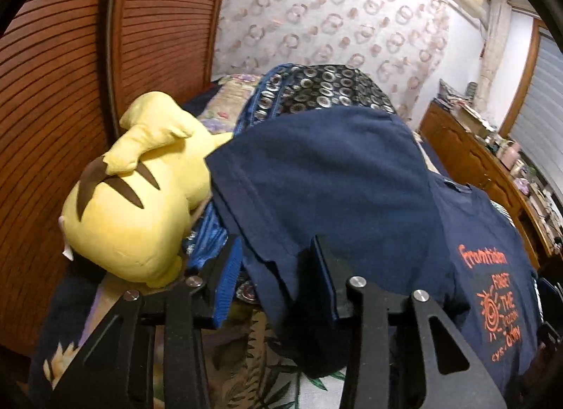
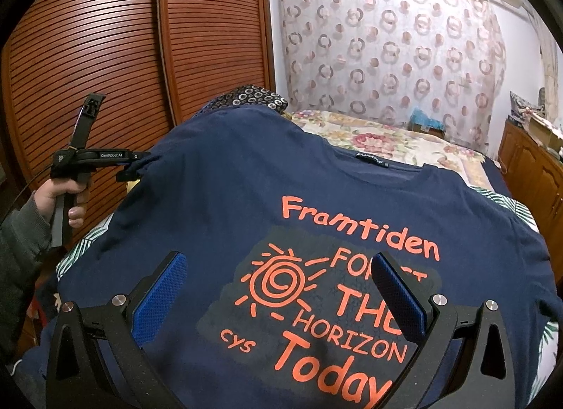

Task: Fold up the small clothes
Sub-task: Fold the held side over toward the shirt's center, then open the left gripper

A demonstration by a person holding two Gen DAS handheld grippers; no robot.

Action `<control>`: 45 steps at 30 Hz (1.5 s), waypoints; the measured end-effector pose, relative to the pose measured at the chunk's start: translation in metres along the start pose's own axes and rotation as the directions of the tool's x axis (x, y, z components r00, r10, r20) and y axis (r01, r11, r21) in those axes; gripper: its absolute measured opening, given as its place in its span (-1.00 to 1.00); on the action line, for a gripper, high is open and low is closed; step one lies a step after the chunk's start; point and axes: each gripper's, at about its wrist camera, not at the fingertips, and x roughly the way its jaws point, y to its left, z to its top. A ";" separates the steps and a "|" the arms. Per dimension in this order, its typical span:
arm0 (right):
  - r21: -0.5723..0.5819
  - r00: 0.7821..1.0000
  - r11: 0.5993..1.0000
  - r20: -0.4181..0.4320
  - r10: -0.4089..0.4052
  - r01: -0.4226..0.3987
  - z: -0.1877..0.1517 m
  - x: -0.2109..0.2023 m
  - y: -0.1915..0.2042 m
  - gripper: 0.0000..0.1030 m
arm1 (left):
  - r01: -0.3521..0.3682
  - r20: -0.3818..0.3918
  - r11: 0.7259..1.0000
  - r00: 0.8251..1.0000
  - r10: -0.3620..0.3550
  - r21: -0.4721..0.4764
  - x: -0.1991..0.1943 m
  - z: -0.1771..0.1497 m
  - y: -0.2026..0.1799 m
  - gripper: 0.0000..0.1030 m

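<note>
A navy T-shirt with orange lettering lies spread face up on a bed covered by a floral sheet, its collar toward the far wall. The left gripper has a fold of the shirt's sleeve between its fingers; in the right wrist view its tips are pinched on that bunched sleeve edge at the shirt's left side, held by a hand in a grey sleeve. The right gripper hovers over the printed sun on the chest with its blue-padded fingers wide apart, gripping nothing. A yellow plush toy lies just beside the sleeve, next to a dark ring-patterned cloth. Slatted wooden wardrobe doors stand behind.
</note>
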 end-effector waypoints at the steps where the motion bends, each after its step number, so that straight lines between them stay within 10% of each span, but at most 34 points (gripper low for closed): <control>1: 0.004 1.000 1.000 0.000 -0.001 0.001 -0.001 0.000 0.000 1.00 | 0.010 -0.006 1.000 1.000 -0.010 0.002 0.000 0.000 0.000 -0.46; 6: 0.015 1.000 1.000 -0.003 -0.001 0.001 0.000 0.000 -0.003 1.00 | 0.051 0.007 0.999 0.999 -0.051 0.014 -0.006 0.004 -0.003 -0.91; 16: 0.041 1.000 0.999 0.017 -0.012 0.011 0.001 -0.007 -0.013 1.00 | 0.132 0.133 0.981 0.980 -0.151 0.139 -0.055 0.045 -0.067 -0.93; 28: 0.098 0.998 0.994 0.037 -0.047 0.043 -0.006 -0.015 -0.026 1.00 | 0.289 0.033 0.893 0.947 -0.319 0.346 -0.061 0.054 -0.188 -0.91; 33: 0.109 0.998 0.993 0.030 -0.053 0.050 -0.001 -0.011 -0.022 1.00 | 0.314 0.001 0.867 0.940 -0.341 0.386 -0.069 0.037 -0.198 -0.23; 45: 0.028 1.000 0.999 0.010 -0.025 0.024 0.025 0.015 -0.025 0.99 | 0.235 0.059 0.913 0.962 -0.268 0.334 -0.075 0.023 -0.152 0.54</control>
